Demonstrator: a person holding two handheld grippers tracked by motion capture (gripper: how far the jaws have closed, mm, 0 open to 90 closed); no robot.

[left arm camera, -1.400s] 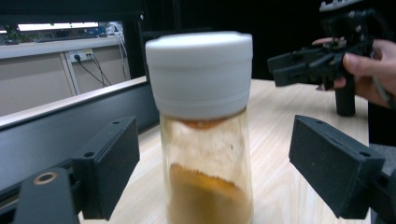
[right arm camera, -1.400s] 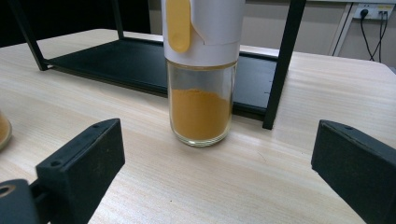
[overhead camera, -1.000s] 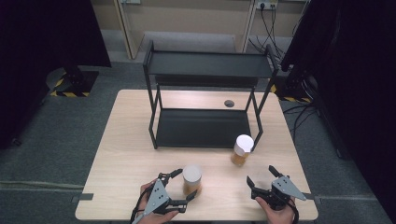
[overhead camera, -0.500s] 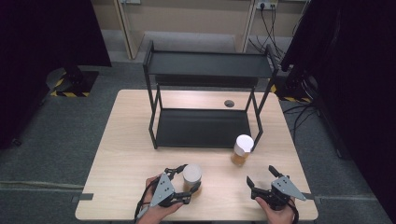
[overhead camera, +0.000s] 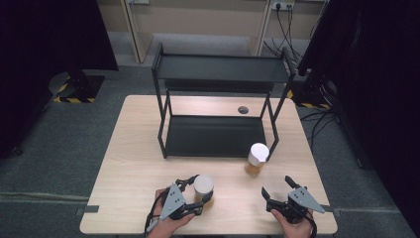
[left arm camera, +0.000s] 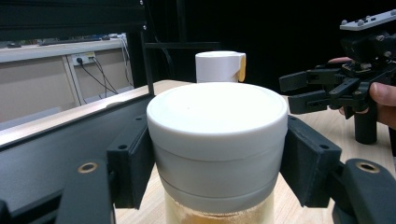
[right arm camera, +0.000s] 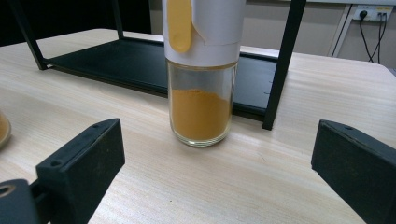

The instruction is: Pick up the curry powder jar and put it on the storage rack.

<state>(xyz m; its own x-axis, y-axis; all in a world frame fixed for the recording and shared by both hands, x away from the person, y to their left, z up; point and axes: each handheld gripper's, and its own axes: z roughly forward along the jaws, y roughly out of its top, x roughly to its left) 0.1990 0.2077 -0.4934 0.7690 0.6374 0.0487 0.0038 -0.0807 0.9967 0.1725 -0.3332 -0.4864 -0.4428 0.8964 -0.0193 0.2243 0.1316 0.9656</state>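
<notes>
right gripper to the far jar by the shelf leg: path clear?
Nothing visible in the way. The right gripper is open, with bare table between its jaws and the far jar. The shelf leg stands beside and behind the jar.

Your near jar stands upright at the table's front edge: clear glass, white lid, yellow-orange powder inside. The second jar, same powder, with a white cap bearing a yellow tab, stands upright beside the rack's front right leg.
</notes>
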